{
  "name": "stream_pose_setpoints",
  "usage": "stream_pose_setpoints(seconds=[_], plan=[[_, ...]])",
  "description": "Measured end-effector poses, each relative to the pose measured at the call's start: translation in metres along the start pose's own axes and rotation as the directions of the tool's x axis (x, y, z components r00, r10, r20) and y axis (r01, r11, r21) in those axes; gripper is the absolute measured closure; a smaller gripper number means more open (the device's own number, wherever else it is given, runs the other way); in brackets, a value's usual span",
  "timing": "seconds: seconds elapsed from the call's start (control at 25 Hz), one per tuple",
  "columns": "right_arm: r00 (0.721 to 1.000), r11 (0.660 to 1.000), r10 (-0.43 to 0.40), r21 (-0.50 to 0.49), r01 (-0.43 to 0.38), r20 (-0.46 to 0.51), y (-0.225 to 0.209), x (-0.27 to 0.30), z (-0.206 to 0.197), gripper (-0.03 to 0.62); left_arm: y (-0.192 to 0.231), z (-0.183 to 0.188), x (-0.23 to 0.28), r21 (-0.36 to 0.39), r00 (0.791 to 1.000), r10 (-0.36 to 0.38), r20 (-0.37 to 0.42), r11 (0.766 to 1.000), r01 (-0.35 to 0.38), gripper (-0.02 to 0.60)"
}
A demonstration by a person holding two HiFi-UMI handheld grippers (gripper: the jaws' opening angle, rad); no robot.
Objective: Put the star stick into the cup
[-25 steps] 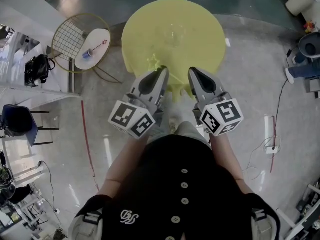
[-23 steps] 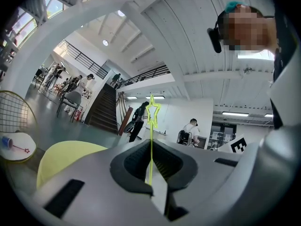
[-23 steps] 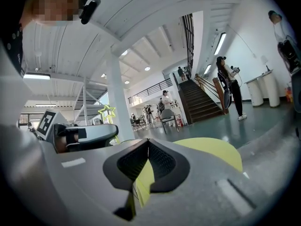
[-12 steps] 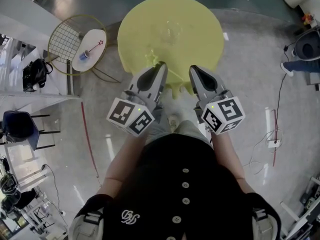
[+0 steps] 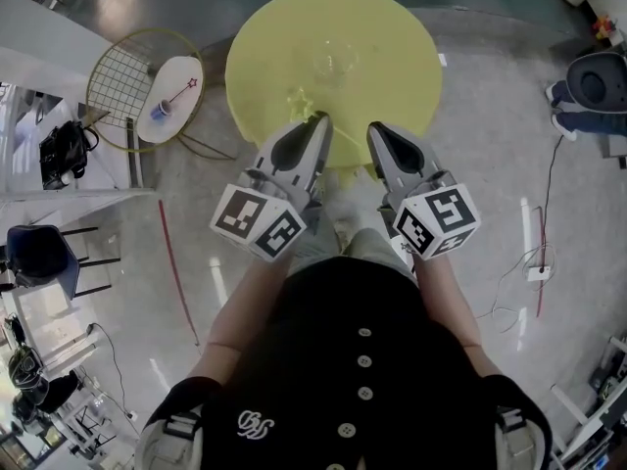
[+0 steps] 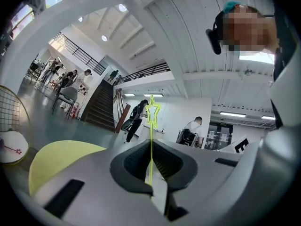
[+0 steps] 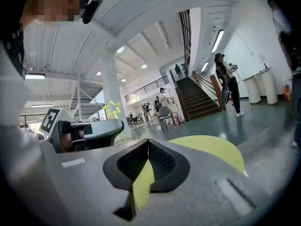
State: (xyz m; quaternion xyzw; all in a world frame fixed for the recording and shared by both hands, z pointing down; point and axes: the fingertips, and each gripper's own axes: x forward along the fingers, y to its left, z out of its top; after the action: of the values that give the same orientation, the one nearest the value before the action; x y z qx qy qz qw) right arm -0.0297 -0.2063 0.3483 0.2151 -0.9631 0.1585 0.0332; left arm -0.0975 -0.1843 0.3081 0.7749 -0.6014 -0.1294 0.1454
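In the head view a round yellow table [image 5: 392, 37] lies ahead, with a clear cup [image 5: 333, 64] standing near its middle. My left gripper [image 5: 320, 122] is shut on a thin yellow star stick [image 5: 299, 102] at the table's near edge. In the left gripper view the stick [image 6: 151, 145] rises upright from between the pads of the left gripper [image 6: 151, 150], its star on top. My right gripper [image 5: 374, 129] hangs beside the left one, shut with nothing in it. The right gripper view shows its pads [image 7: 160, 161] meeting, with the star stick [image 7: 113, 110] off to the left.
A small white side table [image 5: 174, 91] with a red star stick and a blue cup stands left, against a wire chair [image 5: 122, 71]. A dark chair [image 5: 39, 253] is further left. Cables [image 5: 534, 272] trail on the floor at right, near a seated person [image 5: 593, 81].
Both grippers have moved a little forward, so their tips now reach the yellow table's near edge. The left grip on the star stick is unchanged.
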Motion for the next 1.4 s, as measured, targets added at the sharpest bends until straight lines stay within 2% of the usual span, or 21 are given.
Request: stream_pose_setpoints(seconds=[0.2,0.48,0.8,1.12,1.4], plan=[[1.000,1.000,-0.009,0.014,0.010,-0.015,-0.005,0.010,-0.005,0.591,0.013,-0.001,0.013,-0.007,1.000,-0.011,-0.018,1.000,0.011,0.563],[0.997,0.997,-0.072,0.039,0.073,-0.015,-0.031,0.026,-0.006,0.589,0.035,0.000,0.038,-0.024,0.997,-0.057,-0.053,0.998,0.056,0.563],[0.992,0.989,-0.127,0.076,0.127,-0.008,-0.048,0.063,0.001,0.591,0.067,0.034,0.071,-0.064,0.989,-0.139,-0.040,0.989,0.136,0.563],[0.971,0.966,-0.237,0.118,0.231,0.041,-0.087,0.086,0.020,0.591,0.104,0.069,0.109,-0.058,0.984,-0.178,-0.022,0.983,0.177,0.563],[0.941,0.930,-0.336,0.172,0.325,0.043,-0.114,0.102,0.017,0.591,0.150,0.076,0.128,-0.059,0.985,-0.164,-0.059,0.985,0.160,0.563]])
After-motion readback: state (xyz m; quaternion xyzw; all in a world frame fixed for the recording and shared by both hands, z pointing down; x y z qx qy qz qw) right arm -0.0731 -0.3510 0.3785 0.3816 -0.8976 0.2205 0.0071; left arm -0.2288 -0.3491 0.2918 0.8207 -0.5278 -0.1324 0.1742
